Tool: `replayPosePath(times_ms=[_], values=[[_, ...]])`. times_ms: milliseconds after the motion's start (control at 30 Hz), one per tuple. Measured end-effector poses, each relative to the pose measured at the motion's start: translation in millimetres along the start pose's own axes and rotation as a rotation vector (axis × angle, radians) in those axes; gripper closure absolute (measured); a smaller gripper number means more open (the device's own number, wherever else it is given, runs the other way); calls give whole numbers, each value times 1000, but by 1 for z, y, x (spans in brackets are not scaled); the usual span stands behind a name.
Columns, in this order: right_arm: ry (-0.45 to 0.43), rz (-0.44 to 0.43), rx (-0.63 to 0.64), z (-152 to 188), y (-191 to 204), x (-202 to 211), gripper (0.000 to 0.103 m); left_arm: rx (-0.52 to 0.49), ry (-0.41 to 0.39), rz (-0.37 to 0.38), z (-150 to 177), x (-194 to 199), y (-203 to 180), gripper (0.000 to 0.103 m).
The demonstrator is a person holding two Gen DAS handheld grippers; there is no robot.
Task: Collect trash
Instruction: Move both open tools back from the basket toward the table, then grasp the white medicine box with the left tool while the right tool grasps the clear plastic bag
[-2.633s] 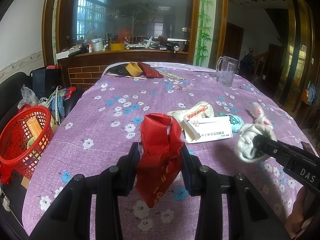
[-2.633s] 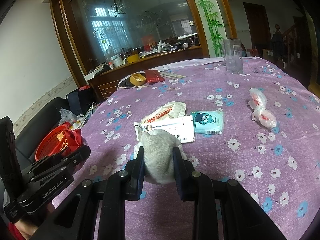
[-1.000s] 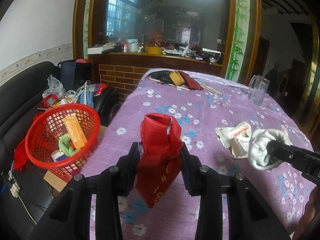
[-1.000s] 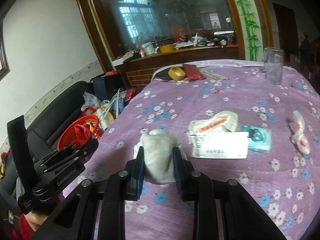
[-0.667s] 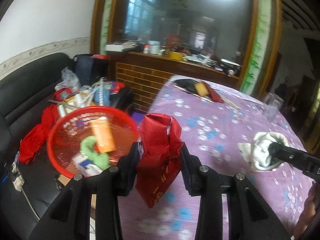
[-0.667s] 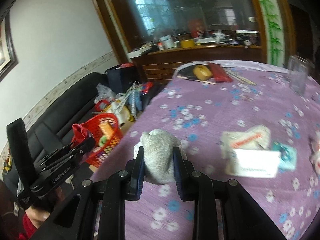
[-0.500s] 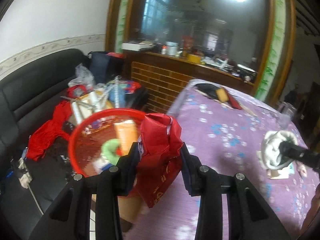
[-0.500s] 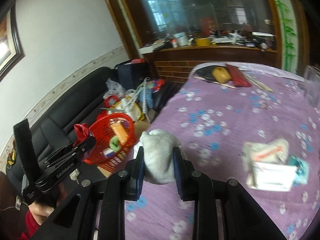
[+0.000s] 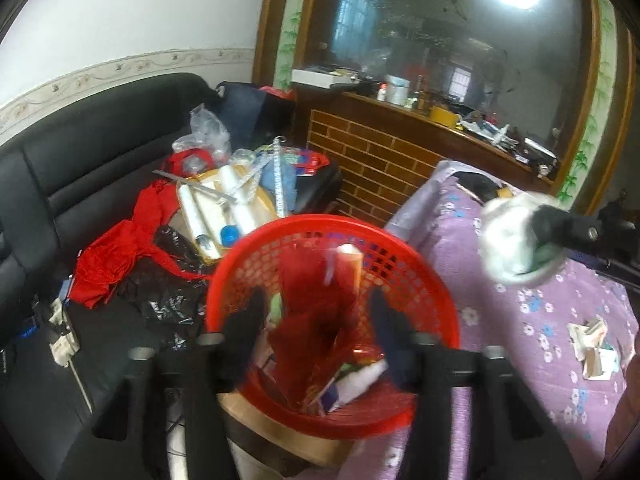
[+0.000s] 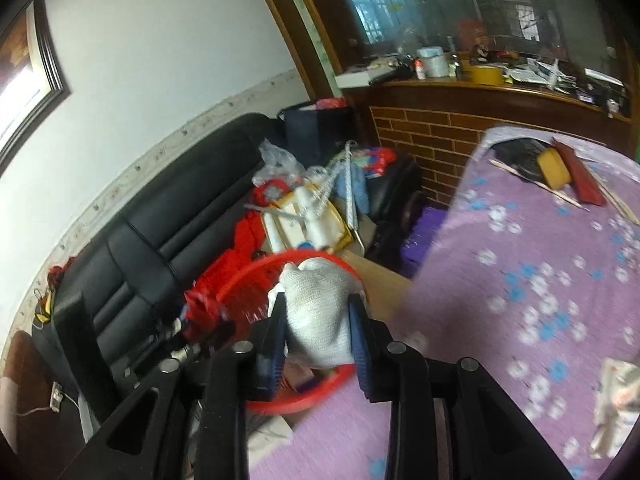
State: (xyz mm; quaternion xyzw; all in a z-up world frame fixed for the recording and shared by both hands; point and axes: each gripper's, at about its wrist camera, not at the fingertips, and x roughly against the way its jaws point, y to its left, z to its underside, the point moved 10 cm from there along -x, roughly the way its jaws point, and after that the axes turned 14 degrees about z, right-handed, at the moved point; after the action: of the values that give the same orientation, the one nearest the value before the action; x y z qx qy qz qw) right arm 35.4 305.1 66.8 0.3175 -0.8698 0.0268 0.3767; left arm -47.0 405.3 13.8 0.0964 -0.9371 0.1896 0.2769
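1. While both my grippers hang at the table's near-left edge, the black sofa [image 9: 80, 152] fills the 9 o'clock side of the left wrist view, piled with clutter and a red cloth [image 9: 116, 256].
2. At 3 o'clock I see the purple floral tablecloth [image 9: 532, 320], with a few paper packets [image 9: 592, 344] lying well apart from the basket.
3. Just beside the table edge, near 6 o'clock, sits the red basket [image 9: 436, 300], already holding a tube, a green scrap and other blurred bits.
4. My left gripper [image 9: 316, 320] hangs over the basket's mouth with its fingers spread apart, nothing pressed between them.
5. Between those fingers I see the red bag [image 9: 308, 312], blurred, down inside the basket; I cannot tell whether it touches either finger.
6. My right gripper [image 10: 318, 328] is clamped on the white glove [image 10: 316, 312], which bulges up between the two pads.
7. From the right wrist view the glove sits in front of the basket's rim at centre; from the left wrist view it shows at 2 o'clock, above the tablecloth and right of the basket.
8. At 1 o'clock on the far table end lie a yellow tape roll [image 10: 554, 168] and a dark red pouch [image 10: 580, 180], just beside each other.
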Motion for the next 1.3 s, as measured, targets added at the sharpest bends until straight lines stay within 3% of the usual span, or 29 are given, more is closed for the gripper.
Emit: replayPosePath(times_ms=[200, 367, 767, 933, 1100, 1300], values=[[-22, 2, -31, 2, -17, 11, 56, -14, -24, -7, 1, 4, -6, 36], [-15, 39, -65, 34, -57, 39, 54, -44, -18, 53, 10, 7, -38, 36], [-23, 138, -230, 121, -187, 123, 54, -285, 79, 215, 50, 1, -188, 36], [-54, 212, -364, 148, -266, 166, 54, -489, 147, 315, 78, -3, -279, 35], [-103, 296, -540, 176, -354, 215, 53, -708, 228, 431, 116, -14, -363, 26], [-146, 339, -646, 199, -407, 256, 51, -962, 336, 527, 161, -40, -436, 25]])
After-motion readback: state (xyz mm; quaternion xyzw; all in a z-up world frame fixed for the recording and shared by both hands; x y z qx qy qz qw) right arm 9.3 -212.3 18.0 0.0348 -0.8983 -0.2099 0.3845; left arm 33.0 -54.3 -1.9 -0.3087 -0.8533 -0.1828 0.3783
